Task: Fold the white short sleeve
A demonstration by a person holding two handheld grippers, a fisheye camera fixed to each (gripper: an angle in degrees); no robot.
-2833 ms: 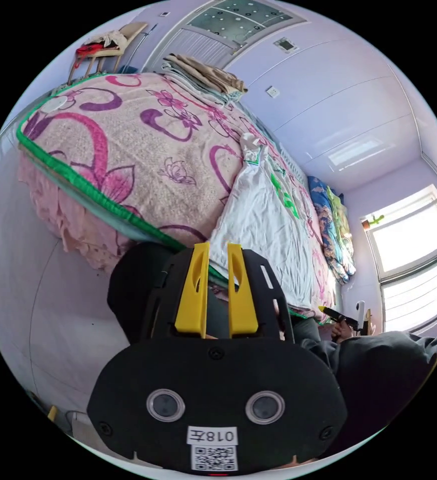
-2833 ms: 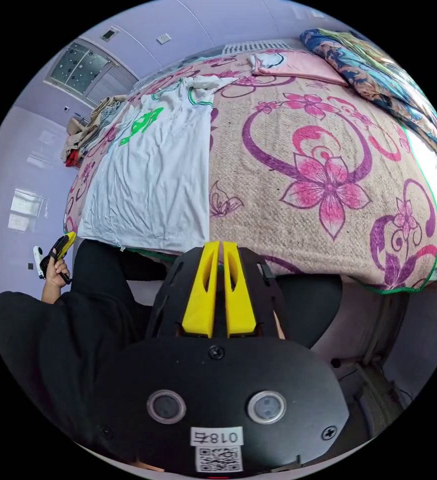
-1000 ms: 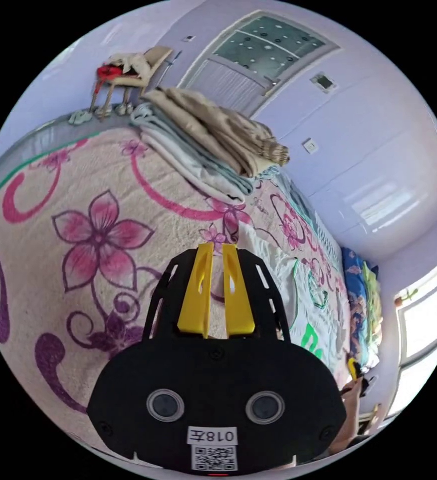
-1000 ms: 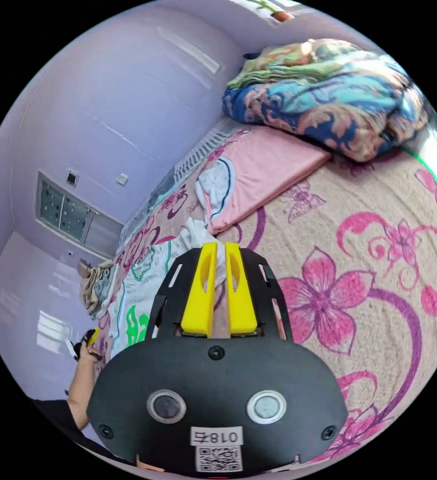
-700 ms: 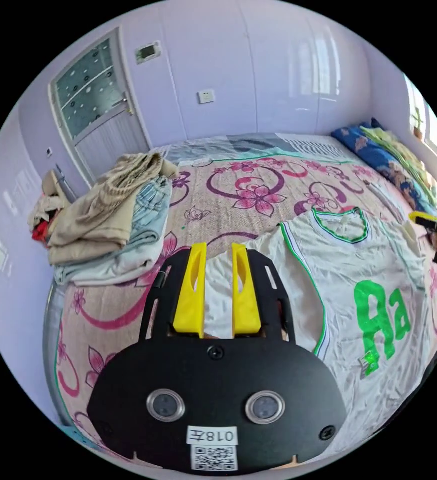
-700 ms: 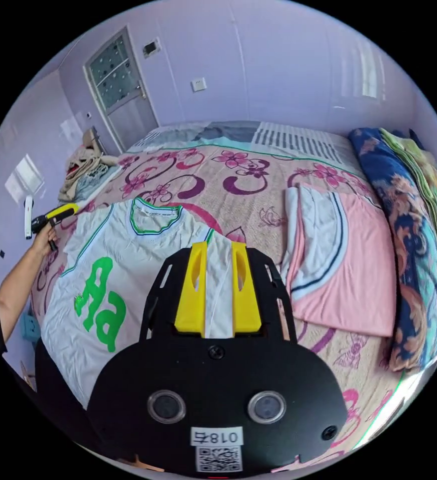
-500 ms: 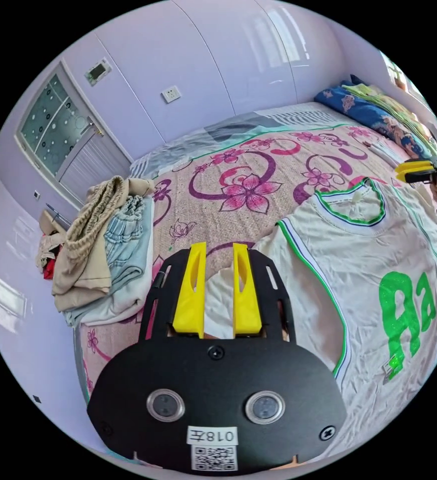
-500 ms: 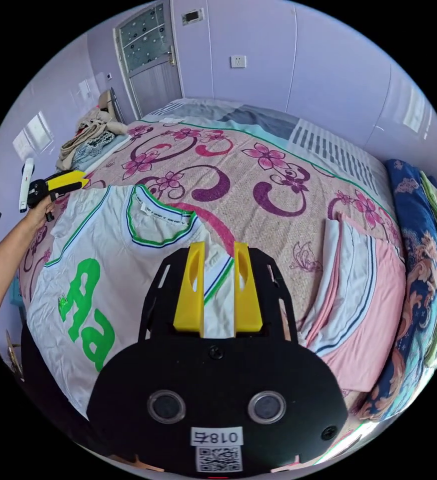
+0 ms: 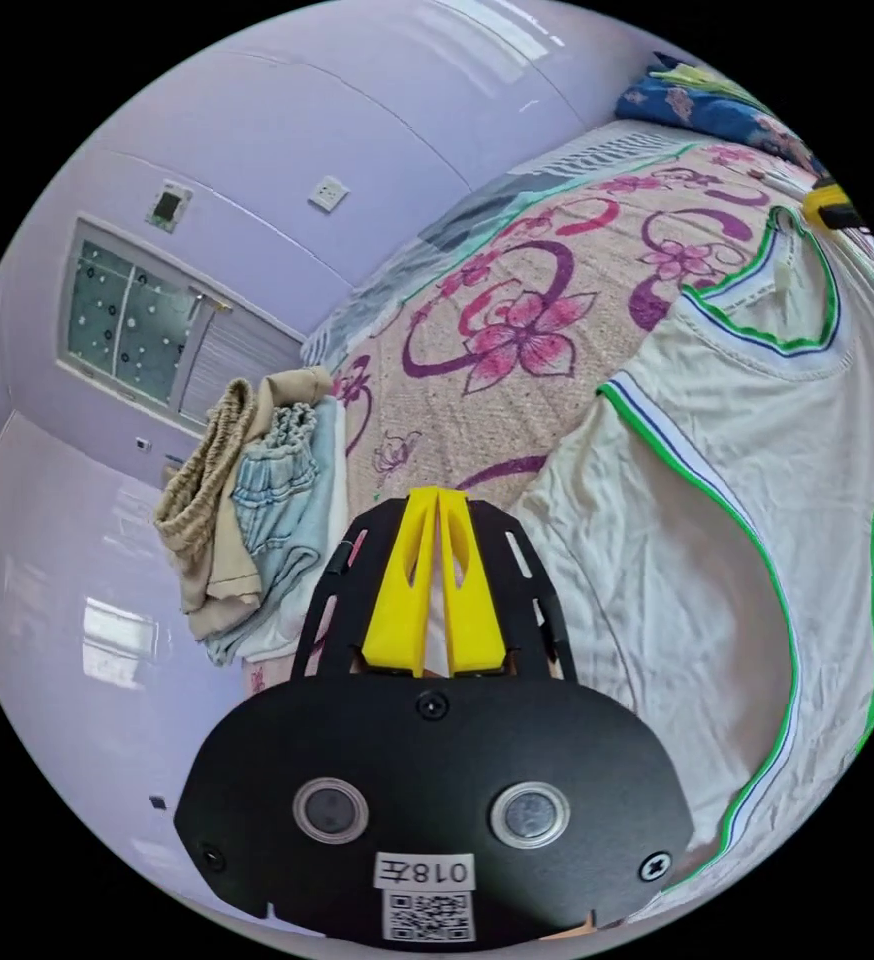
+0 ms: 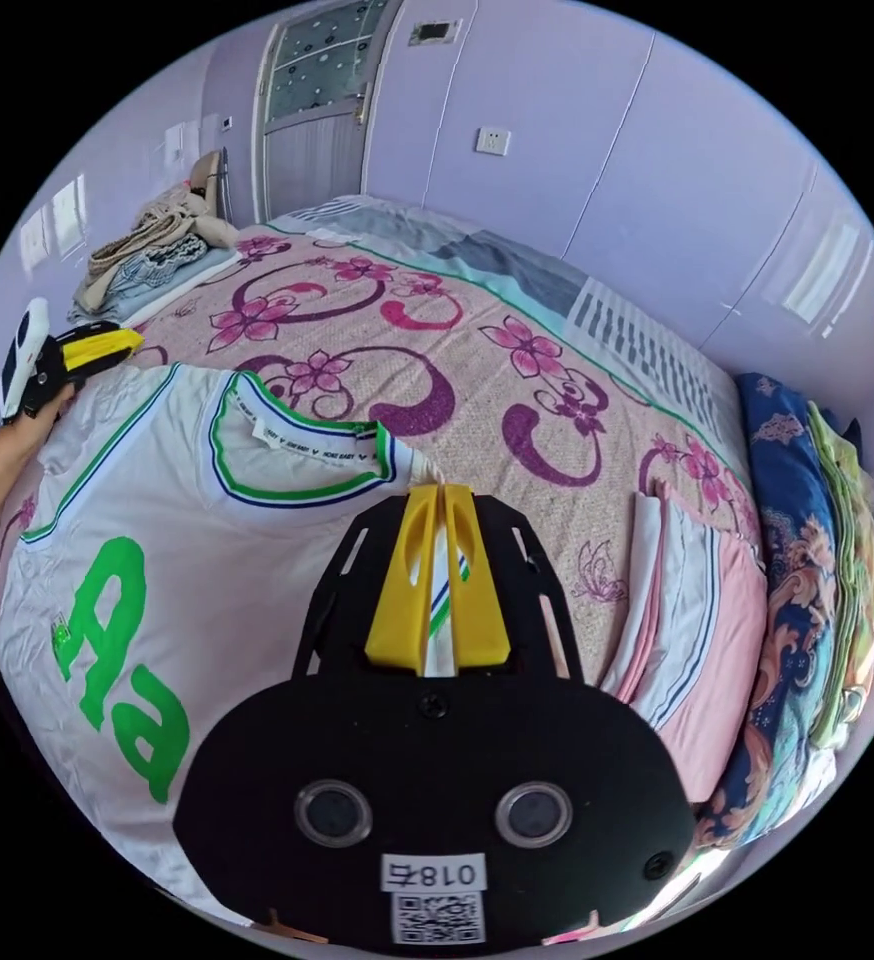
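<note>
I have both sleeve ends of the white short sleeve shirt [image 10: 167, 500] pinched: my left tool [image 9: 437, 580] is closed on the cloth at lower centre of the left gripper view, my right tool [image 10: 440, 590] closed on the striped sleeve hem at centre of the right gripper view. I judge this the start of folding; next I must bring both sleeves inward evenly. The shirt lies face up on the flowered bed [image 10: 517, 400], folded clothes [image 9: 257, 500] piled at left, lilac walls behind.
</note>
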